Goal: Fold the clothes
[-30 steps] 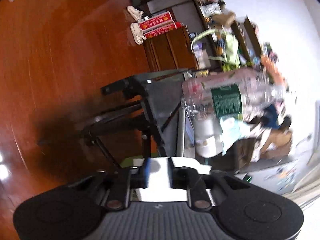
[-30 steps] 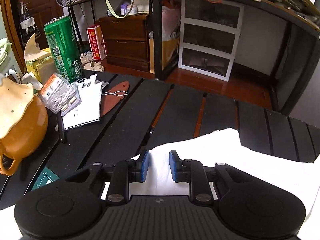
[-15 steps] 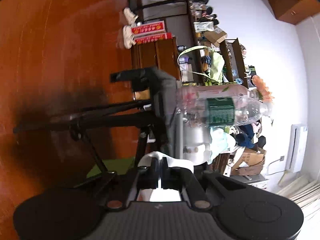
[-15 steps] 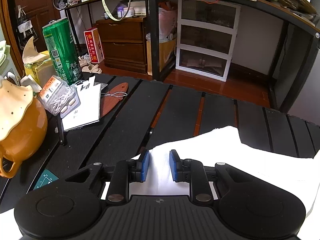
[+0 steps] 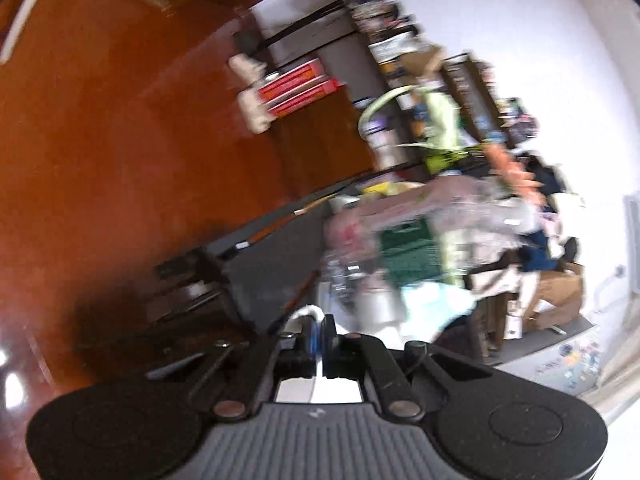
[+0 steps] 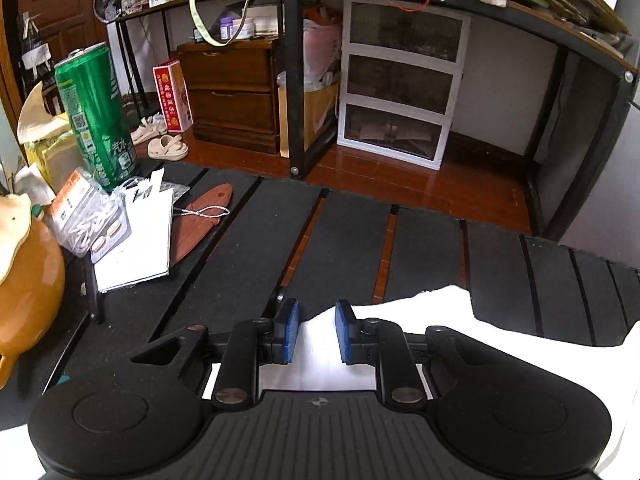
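The left gripper (image 5: 319, 334) is clamped tight on a pinch of white cloth (image 6: 432, 316), with a little fold poking out above its blue pads (image 5: 312, 336), while the right gripper (image 6: 317, 330) stands over the cloth's near edge on the black table (image 6: 340, 232), its jaws closing, fabric between them but pads (image 6: 289, 330) not visibly pressing yet. The risk, as I judge it, is uneven holding: if the left side goes up before the right has a real bite, the cloth would drag across the slats, skew the fold, or slip free of the thin left pinch. The left view is blurred, so how much fabric it holds is hard to tell. A sweeping edge could also catch the clutter at the table's left: the green can (image 6: 96, 116), the blister pack (image 6: 90, 228), the paper (image 6: 138, 240). As for containers, the orange pot (image 6: 24, 292) shows nothing of its inside; the white drawer unit (image 6: 400, 80) has smoky fronts, with what looks like papers in the lowest drawer.
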Available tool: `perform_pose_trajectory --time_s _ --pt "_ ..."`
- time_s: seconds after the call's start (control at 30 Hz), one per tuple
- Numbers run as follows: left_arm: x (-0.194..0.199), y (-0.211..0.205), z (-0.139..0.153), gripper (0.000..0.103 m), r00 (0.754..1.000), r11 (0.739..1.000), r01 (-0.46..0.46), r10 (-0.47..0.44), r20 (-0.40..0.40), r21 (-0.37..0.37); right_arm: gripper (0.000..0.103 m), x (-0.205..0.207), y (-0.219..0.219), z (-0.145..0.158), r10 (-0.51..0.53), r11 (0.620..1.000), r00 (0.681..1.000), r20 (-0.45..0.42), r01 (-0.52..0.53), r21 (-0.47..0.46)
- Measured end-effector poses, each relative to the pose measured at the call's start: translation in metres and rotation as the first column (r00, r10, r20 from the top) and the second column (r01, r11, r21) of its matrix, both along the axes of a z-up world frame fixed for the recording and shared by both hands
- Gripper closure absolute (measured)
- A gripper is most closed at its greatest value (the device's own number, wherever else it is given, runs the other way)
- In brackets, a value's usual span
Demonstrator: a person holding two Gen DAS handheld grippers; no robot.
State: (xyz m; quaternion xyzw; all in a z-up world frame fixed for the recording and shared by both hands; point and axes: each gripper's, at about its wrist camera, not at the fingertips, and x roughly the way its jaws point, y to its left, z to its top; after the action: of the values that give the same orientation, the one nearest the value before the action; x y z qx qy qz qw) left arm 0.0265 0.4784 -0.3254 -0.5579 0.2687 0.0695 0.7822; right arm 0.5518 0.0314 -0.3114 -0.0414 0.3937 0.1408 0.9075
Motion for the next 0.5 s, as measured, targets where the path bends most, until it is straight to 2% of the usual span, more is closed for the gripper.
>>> perform_pose_trajectory --time_s 0.03,0.1,0.13,0.2,0.23,0.3,0.37,0.47,0.5 --pt "-0.001 0.002 0.000 0.101 0.999 1.000 -0.004 0.005 -0.040 0.018 0.084 0.001 -0.004 0.003 0.006 1.000 1.000 -0.013 -0.005 0.030" --pt "-0.010 0.004 0.009 0.101 0.998 0.998 -0.019 0.023 -0.063 0.061 0.085 -0.001 -0.014 0.015 0.016 0.992 1.000 -0.007 -0.015 0.122" --pt "-0.014 0.004 0.010 0.101 0.998 0.998 -0.020 0.024 -0.058 0.065 0.085 -0.005 -0.027 0.032 0.019 0.980 0.999 0.039 -0.026 0.196" --pt "-0.019 -0.009 0.035 0.101 1.000 0.992 0.006 -0.003 -0.023 0.124 0.084 -0.019 -0.056 0.069 0.030 0.951 0.992 0.125 -0.067 0.300" --pt "-0.022 -0.016 0.048 0.101 1.000 0.988 0.018 -0.017 -0.006 0.154 0.083 -0.031 -0.076 0.088 0.038 0.942 0.988 0.150 -0.085 0.325" --pt "-0.027 -0.029 0.073 0.098 0.999 0.976 0.041 -0.047 0.026 0.214 0.071 -0.055 -0.116 0.126 0.051 0.922 0.979 0.200 -0.123 0.368" --pt "-0.022 -0.051 0.095 0.087 0.993 0.966 0.075 -0.096 0.075 0.246 0.066 -0.085 -0.168 0.157 0.054 0.934 0.970 0.237 -0.133 0.332" --pt "0.011 -0.102 0.122 0.086 0.959 0.940 0.180 -0.233 0.159 0.289 0.061 -0.120 -0.238 0.174 0.027 0.987 0.967 0.253 -0.066 0.147" --pt "0.028 -0.120 0.128 0.086 0.946 0.928 0.219 -0.278 0.169 0.301 0.061 -0.127 -0.256 0.168 0.037 0.995 0.971 0.235 -0.057 0.079"
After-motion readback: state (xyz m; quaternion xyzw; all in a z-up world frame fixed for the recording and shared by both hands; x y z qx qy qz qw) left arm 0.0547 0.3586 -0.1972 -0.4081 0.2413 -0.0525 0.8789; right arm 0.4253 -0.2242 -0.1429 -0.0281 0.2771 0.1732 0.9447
